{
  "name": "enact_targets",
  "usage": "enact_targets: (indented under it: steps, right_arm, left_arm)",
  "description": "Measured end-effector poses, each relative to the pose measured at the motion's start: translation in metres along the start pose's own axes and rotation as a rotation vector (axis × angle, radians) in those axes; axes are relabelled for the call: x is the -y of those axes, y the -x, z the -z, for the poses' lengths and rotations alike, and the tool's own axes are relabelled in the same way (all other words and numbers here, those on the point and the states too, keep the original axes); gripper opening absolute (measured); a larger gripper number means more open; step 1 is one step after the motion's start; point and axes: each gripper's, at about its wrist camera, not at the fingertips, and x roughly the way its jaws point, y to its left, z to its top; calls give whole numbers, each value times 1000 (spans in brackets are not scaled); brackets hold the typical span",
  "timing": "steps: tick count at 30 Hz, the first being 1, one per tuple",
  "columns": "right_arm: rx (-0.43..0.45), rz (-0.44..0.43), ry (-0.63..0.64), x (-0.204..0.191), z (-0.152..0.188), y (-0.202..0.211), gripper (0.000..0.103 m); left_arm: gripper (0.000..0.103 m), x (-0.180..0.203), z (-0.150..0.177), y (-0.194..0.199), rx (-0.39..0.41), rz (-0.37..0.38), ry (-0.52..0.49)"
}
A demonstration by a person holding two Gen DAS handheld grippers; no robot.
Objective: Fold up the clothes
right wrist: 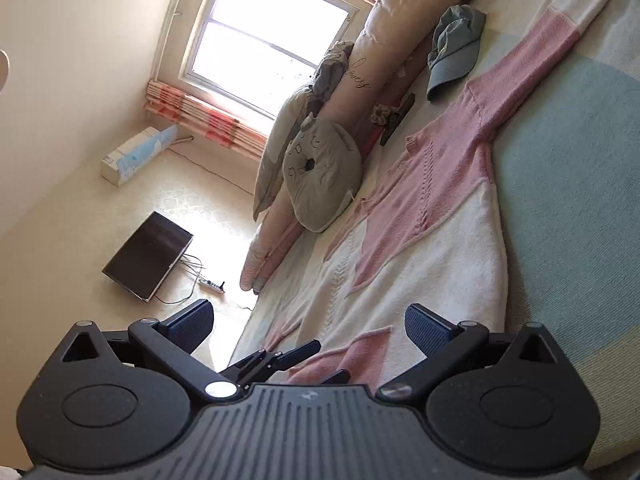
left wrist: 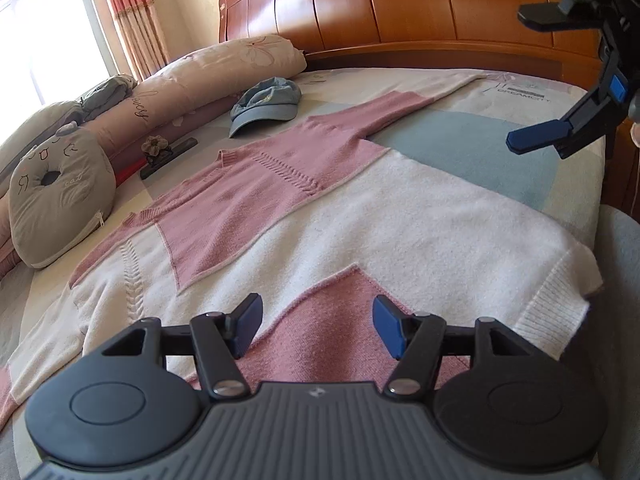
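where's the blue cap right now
The blue cap lies on the bed past the pink and white sweater, just beyond its collar, beside the long floral bolster near the wooden headboard.

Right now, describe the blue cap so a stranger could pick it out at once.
Start at the wooden headboard and the long floral bolster along the bed's side. Just below the bolster's end lies the cap, beside the pink sweater's sleeve. It is the only denim-blue, brimmed thing there.
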Motion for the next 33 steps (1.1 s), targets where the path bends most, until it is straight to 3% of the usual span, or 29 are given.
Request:
enact_targets:
  steps: [5,9,14,17,19,23,27,30,33]
  right_arm:
    - [-108,81,50,-2,15,-32,103]
    - [-222,272,120,3,42,-54,103]
    - [-193,274,154,4,59,-33,103]
    - [-204,282,169,1,60,-27,103]
    - [-227,333,199,-9,57,-34,103]
    - [-240,459,388,-34,56,-62,103]
    - [-280,632,584,-36,75,-86,103]
    - [-300,668,747,-39,97,-80,103]
    - [-305,668,778,-41,102,-72,103]
  left_arm:
    - [63,-2,4,-2,-27,5,7]
    - [63,-9,20,-3,-99,22,61]
    - [74,-29,53,14,-156,105,300]
    - [74,-27,51,25,-158,123,262]
    - [74,-28,44,30,-147,135,257]
    - [75,-44,33,19,-102,137,368]
    - [75,-45,47,6,-126,167,474]
    - [81,-40,52,13,-146,208,464]
    - [81,-61,46,24,-130,235,500]
